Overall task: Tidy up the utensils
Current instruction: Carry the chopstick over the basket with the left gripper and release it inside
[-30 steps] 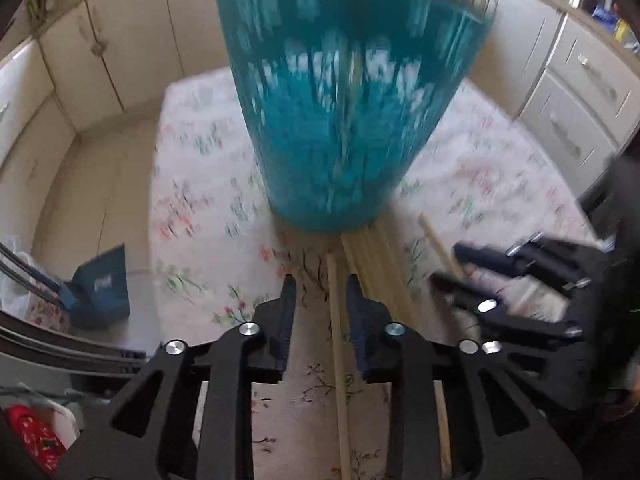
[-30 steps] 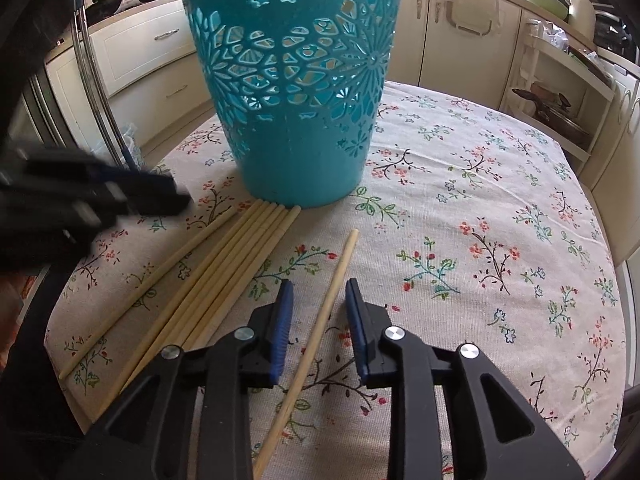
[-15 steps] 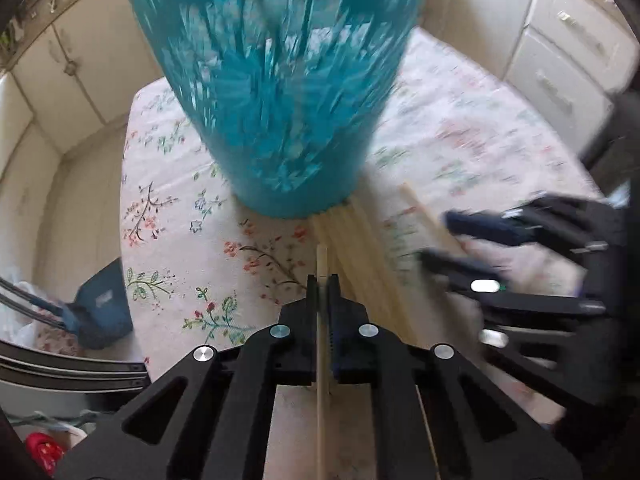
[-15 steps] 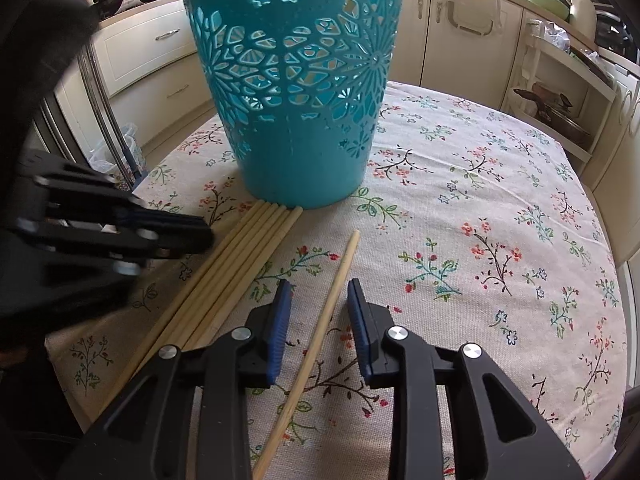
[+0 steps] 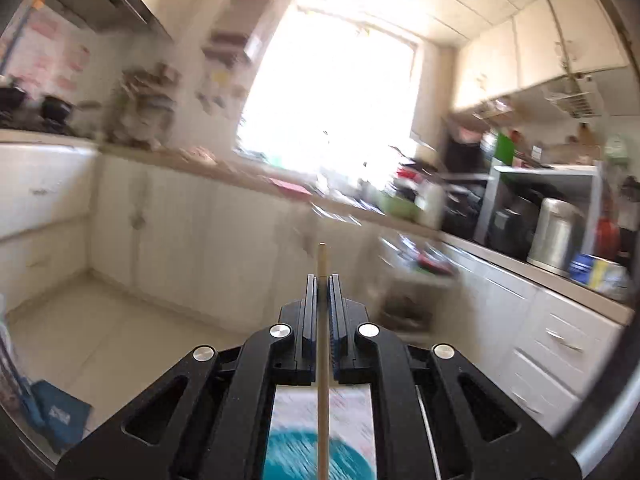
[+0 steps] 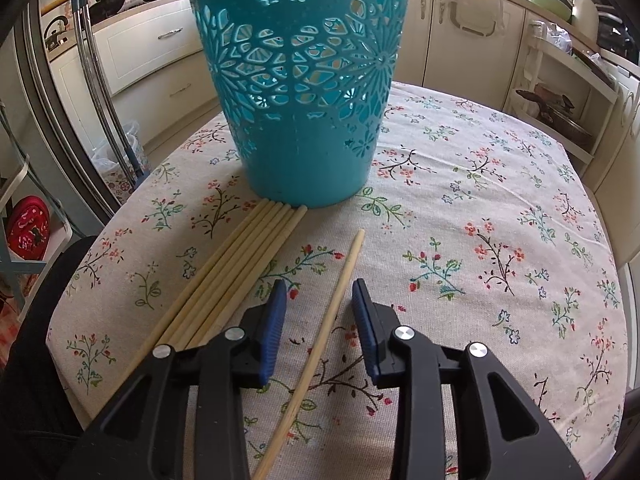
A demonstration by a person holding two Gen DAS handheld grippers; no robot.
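Wooden round chopstick [image 5: 322, 360] pinched in left claw [image 5: 322, 280], perforated teal basket [image 6: 304, 92]

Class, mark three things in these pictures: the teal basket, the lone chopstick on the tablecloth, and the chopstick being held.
teal basket [image 6: 304, 120]: right wrist view, patterned side wall.
lone chopstick [image 6: 340, 288]: right wrist view, mid-shaft on the tablecloth.
held chopstick [image 5: 322, 264]: left wrist view, tip above the fingers.

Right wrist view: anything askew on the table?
One chopstick lies apart from the neat chopstick bundle touching the teal basket, angled between the open right hand-held gripper fingers. Nothing spilled or damaged.
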